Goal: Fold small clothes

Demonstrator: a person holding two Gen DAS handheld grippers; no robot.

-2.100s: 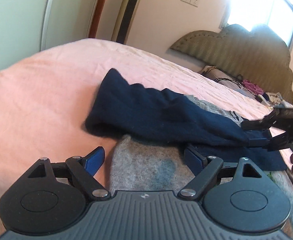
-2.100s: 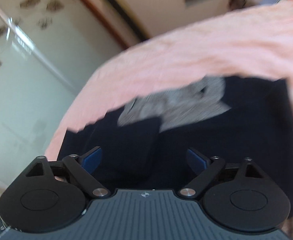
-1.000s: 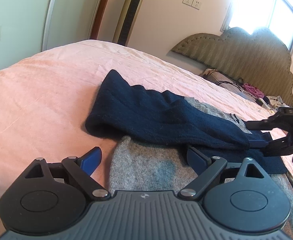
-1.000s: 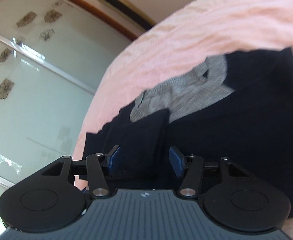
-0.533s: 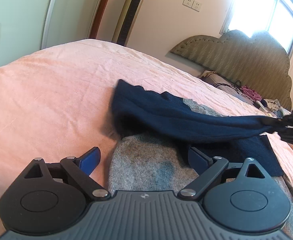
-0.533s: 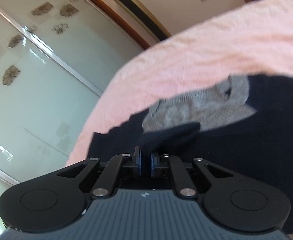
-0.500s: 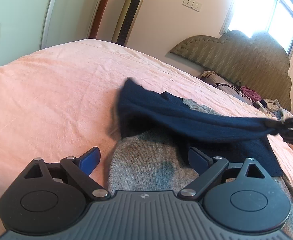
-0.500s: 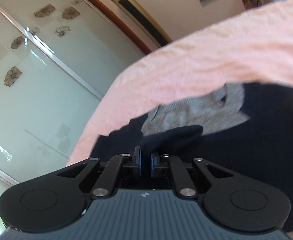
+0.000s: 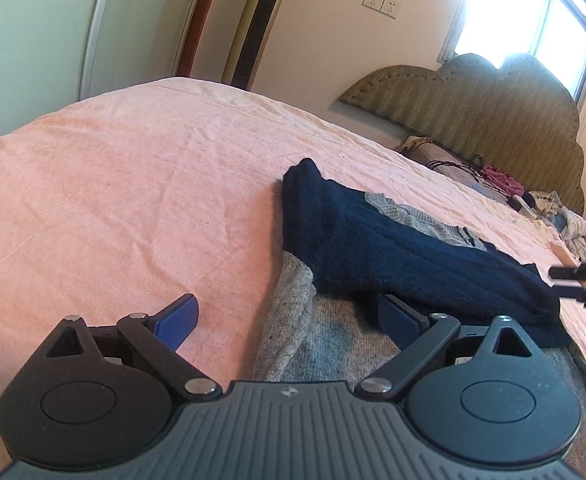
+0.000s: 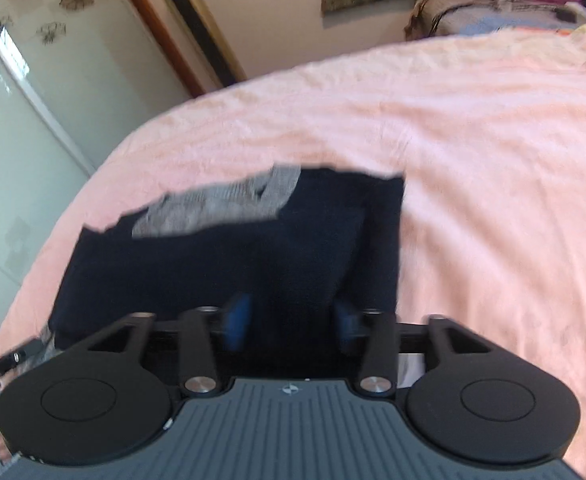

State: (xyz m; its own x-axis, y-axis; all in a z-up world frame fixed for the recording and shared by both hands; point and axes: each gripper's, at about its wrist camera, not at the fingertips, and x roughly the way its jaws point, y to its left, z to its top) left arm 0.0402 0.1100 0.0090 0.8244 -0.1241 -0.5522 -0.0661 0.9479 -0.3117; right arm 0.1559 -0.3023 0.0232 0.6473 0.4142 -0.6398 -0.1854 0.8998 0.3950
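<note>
Pink bed (image 9: 133, 200): carries the sweater, centre to right.
Left gripper (image 9: 289, 320): wide, empty, at the grey hem.
Navy sweater (image 9: 393, 248): sleeve folded across, long axis running rightward.
Right gripper (image 10: 291, 322): nearer, jaws opening over navy cloth.

Matt knit sweater (image 9: 393, 240), rumpled cloth bedsheet (image 9: 133, 200)

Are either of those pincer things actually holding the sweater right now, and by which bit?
Neither. The left gripper stands open over the grey hem, and the right gripper is opening above the navy sleeve, its pads off the cloth.
</note>
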